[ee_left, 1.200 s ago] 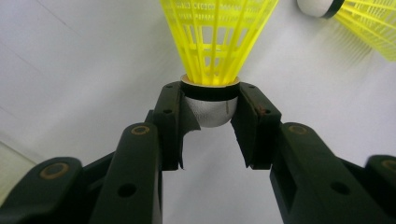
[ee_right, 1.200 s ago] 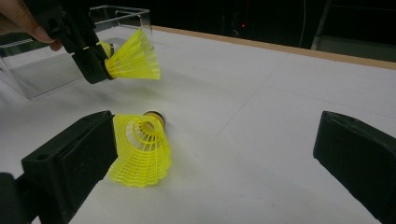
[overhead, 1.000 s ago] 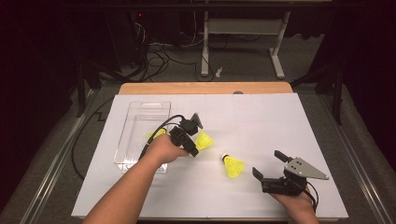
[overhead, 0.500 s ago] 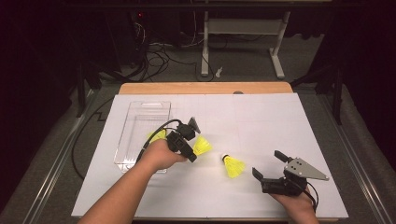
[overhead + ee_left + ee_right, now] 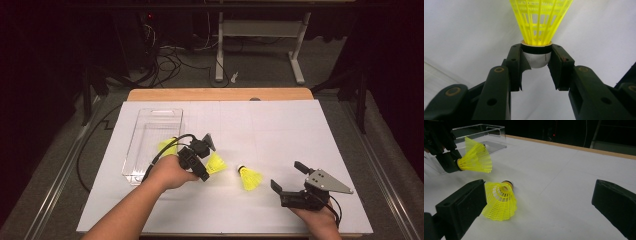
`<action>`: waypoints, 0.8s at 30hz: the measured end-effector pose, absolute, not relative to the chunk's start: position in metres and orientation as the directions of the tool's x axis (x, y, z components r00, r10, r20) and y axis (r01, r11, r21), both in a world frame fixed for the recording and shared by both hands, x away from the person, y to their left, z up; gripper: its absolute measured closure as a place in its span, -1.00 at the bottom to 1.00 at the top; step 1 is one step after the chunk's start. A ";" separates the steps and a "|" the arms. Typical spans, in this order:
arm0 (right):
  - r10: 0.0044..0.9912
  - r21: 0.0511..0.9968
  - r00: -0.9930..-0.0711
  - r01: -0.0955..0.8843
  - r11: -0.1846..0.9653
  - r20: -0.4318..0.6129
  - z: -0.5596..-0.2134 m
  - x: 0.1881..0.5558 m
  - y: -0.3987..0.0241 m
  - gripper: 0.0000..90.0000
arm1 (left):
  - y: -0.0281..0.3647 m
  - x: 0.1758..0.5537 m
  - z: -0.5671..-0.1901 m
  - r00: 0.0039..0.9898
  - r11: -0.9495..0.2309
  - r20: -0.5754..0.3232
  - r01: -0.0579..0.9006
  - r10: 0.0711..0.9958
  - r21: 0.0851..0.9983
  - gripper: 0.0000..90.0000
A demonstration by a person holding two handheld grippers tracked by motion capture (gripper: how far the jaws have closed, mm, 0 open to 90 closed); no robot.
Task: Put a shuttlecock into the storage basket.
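A white sheet (image 5: 280, 130) covers the wooden table (image 5: 220, 94); cables (image 5: 165, 60) lie on the floor beyond.

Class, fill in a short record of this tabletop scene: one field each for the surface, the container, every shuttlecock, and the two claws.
surface: white table cover
container: clear plastic box, on the left side of the table
shuttlecock in box: yellow, seen through the box wall
held shuttlecock: yellow, gripped at its cork base, skirt pointing away from the claw
loose shuttlecock: yellow, lying on its side on the cover
left claw: shut on the held shuttlecock, beside the box
right claw: open, holding nothing, near the loose shuttlecock
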State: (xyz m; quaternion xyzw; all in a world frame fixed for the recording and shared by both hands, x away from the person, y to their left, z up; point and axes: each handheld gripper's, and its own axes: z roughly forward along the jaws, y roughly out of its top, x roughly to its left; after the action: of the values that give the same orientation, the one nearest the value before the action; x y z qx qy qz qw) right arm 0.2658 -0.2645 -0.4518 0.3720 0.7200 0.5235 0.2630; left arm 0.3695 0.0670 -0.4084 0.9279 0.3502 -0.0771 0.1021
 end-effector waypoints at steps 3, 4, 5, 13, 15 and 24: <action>0.811 0.950 -0.585 0.260 0.175 0.011 -0.452 0.266 -0.265 -0.99 | 0.067 0.368 -0.412 0.745 -0.742 -0.222 0.660 0.629 0.115 0.44; 0.811 0.949 -0.585 0.261 0.175 0.012 -0.452 0.266 -0.265 -0.99 | 0.067 0.367 -0.412 0.746 -0.744 -0.218 0.659 0.629 0.110 0.44; 0.811 0.949 -0.584 0.262 0.174 0.012 -0.452 0.266 -0.265 -0.99 | 0.067 0.366 -0.412 0.751 -0.749 -0.212 0.654 0.625 0.108 0.44; 0.812 0.949 -0.584 0.263 0.176 0.011 -0.452 0.266 -0.264 -0.99 | 0.069 0.361 -0.405 0.751 -0.755 -0.233 0.649 0.617 0.094 0.44; 0.812 0.949 -0.584 0.263 0.177 0.011 -0.452 0.266 -0.264 -0.99 | 0.071 0.360 -0.403 0.747 -0.749 -0.235 0.655 0.622 0.100 0.44; 0.812 0.948 -0.584 0.265 0.175 0.013 -0.453 0.266 -0.264 -0.99 | 0.085 0.362 -0.382 0.721 -0.726 -0.250 0.682 0.646 0.092 0.44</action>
State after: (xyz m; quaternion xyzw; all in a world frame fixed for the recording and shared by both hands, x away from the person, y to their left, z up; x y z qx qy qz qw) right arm 0.2659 -0.2642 -0.4525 0.3737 0.7205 0.5222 0.2616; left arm 0.3621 0.0852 -0.3823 0.9235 0.3595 -0.1006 0.0888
